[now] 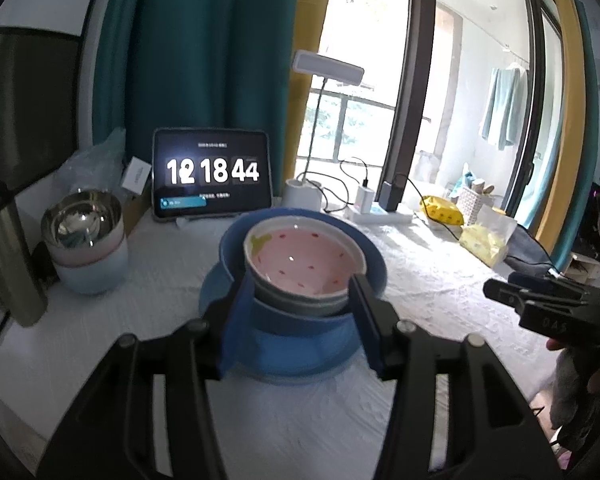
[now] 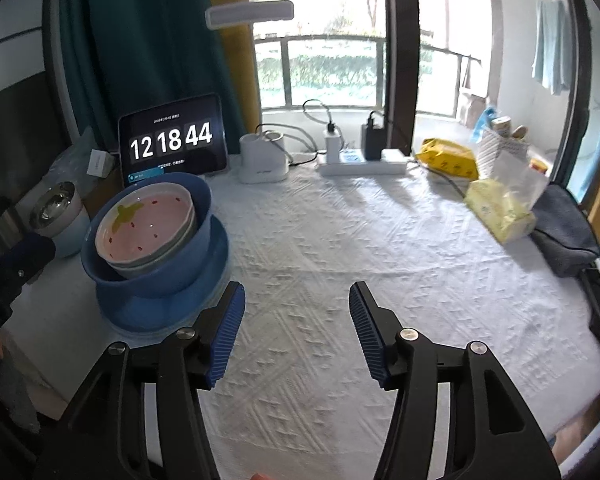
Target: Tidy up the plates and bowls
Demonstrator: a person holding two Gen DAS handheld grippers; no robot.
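A pink strawberry-pattern bowl (image 1: 304,260) (image 2: 144,220) sits tilted inside a grey bowl, nested in a blue bowl (image 1: 300,322) (image 2: 160,276) on a blue plate (image 1: 312,364) (image 2: 148,312). My left gripper (image 1: 302,292) is open, with its fingers on either side of the stack's near edge and no pad pressing that I can see. From the right wrist view it shows at the left edge (image 2: 16,260), apart from the stack. My right gripper (image 2: 297,292) (image 1: 540,300) is open over bare white cloth to the right of the stack, holding nothing.
A steel bowl (image 1: 82,220) (image 2: 56,204) sits in stacked pastel bowls at the left, beside a metal flask (image 1: 8,264). Along the back stand a tablet clock (image 2: 172,140), a lamp base (image 2: 262,160) and a power strip (image 2: 360,166). Yellow packets (image 2: 500,212) and a dark pouch (image 2: 564,236) lie at the right.
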